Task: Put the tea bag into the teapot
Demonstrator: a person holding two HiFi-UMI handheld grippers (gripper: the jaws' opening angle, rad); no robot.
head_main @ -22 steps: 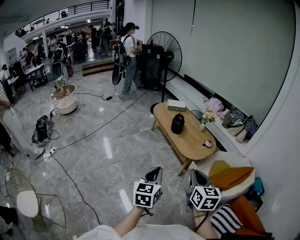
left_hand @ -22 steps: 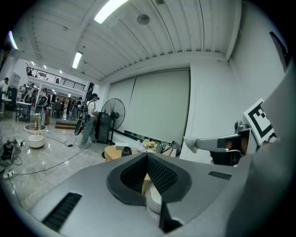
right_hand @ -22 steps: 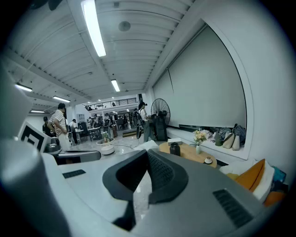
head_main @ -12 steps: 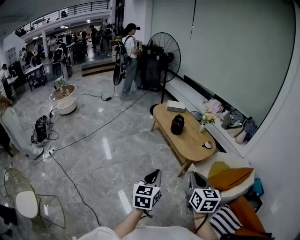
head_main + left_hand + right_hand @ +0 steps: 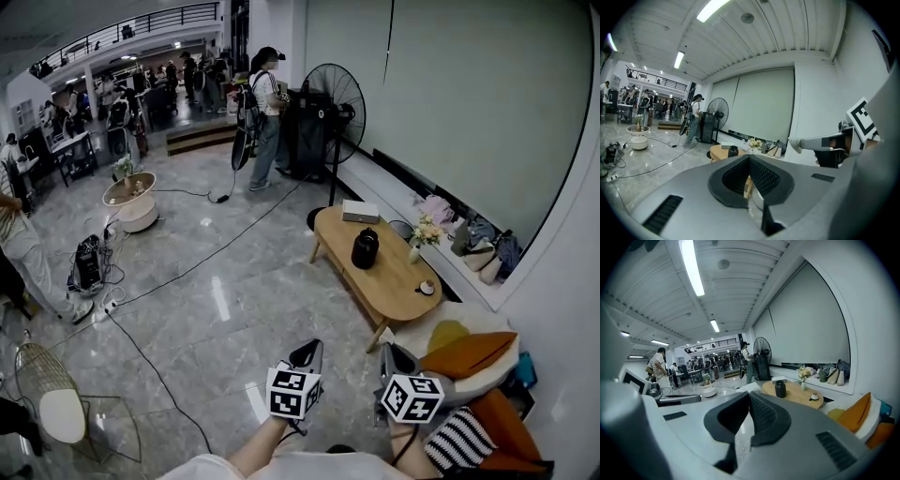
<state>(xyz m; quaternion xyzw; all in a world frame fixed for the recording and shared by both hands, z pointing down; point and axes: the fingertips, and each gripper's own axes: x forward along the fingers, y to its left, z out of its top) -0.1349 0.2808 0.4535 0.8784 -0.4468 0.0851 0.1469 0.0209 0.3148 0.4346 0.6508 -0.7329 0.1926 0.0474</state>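
The left gripper (image 5: 307,353) and right gripper (image 5: 394,356) are held low at the bottom centre of the head view, each with its jaws closed together on nothing. The black teapot (image 5: 365,248) is seen on the oval table (image 5: 389,278), right of centre and well apart from both. No tea bag can be made out.

1 table (image 5: 394,274), 1 teapot (image 5: 365,248), 1 vase w/ flowers (image 5: 414,251), 1 cup (image 5: 427,287), 1 fan (image 5: 334,98), 2 tools (L tool (image 5: 309,351), R tool (image 5: 387,353)).
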